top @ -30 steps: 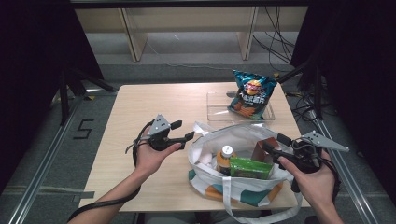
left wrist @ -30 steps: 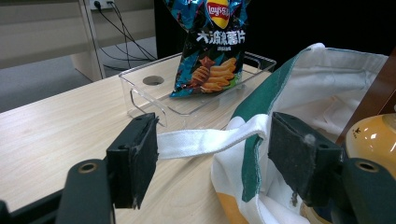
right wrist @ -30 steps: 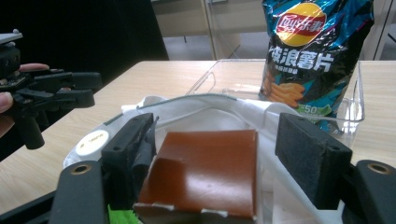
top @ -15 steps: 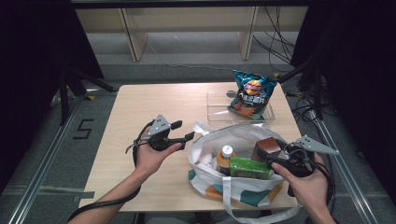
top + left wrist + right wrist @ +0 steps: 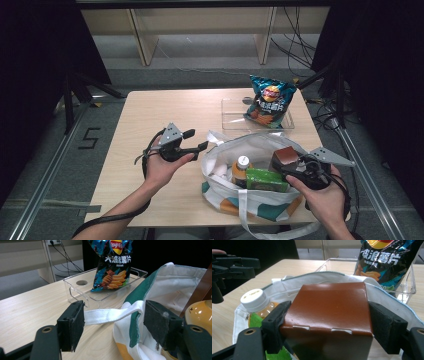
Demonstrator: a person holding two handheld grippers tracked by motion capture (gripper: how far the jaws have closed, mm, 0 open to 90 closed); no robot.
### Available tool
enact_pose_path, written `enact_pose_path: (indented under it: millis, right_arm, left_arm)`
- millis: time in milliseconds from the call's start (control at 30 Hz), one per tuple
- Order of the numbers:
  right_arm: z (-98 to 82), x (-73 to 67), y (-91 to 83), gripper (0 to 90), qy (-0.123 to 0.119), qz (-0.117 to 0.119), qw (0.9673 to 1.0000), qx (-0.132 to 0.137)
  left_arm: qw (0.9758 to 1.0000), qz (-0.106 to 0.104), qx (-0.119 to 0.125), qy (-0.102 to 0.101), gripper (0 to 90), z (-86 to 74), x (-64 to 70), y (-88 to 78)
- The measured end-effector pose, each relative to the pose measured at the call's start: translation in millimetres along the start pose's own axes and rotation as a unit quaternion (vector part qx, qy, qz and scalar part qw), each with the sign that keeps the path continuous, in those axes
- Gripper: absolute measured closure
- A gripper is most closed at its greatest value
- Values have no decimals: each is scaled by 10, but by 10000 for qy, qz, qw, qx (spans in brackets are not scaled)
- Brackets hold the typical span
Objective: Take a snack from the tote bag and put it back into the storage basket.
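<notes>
Brown box [image 5: 329,312] gripped between the pads of the right gripper [image 5: 329,325], at the mouth of the white cloth bag [image 5: 260,150], beside a bottle [image 5: 258,302] and a green packet [image 5: 267,180]. Left gripper [image 5: 112,322] spread wide at the bag's strap [image 5: 110,313], not pinching. Farther back, chip bag [image 5: 270,100] upright in a clear tray [image 5: 232,112] on the table [image 5: 165,110].

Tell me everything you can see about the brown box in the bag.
The brown box is a glossy cardboard carton with a plain top and tabs tucked along its near edge. It stands upright in the open white bag, beside an orange bottle and a green pack. The right gripper brackets it, one pad on each side.
</notes>
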State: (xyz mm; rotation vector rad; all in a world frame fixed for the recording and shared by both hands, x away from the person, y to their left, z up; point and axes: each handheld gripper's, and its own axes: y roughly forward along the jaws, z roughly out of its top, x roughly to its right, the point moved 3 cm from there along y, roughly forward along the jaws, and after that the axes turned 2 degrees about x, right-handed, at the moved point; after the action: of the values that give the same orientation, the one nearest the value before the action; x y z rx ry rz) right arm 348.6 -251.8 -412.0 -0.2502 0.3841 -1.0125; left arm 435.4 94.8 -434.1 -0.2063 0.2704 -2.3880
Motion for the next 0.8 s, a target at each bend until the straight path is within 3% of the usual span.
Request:
enact_pose_path:
  millis: [67, 167, 533, 633, 700, 800]
  right_arm:
    - [2, 17, 11, 255, -203, -36, 9998, 17]
    - [1, 22, 20, 265, -285, -91, 9995, 31]
    - [3, 16, 0, 360, -260, -128, 9996, 57]
    - [3, 27, -7, 383, -302, -288, 9989, 198]
    - [14, 68, -13, 387, -487, -231, 9983, 216]
    - [12, 76, -32, 389, -405, -183, 9988, 202]
  left_arm:
    - [10000, -1, 0, -2, 326, 0, 2, 0]
    - [10000, 0, 2, -5, 325, -1, 0, 0]
    - [10000, -16, -31, 17, 326, -10, 3, 7]
    - [10000, -13, -27, 15, 325, -9, 4, 7]
    - [10000, -23, -1, 0, 326, -7, 5, 8]
    - [10000, -6, -22, 2, 326, -9, 2, 6]
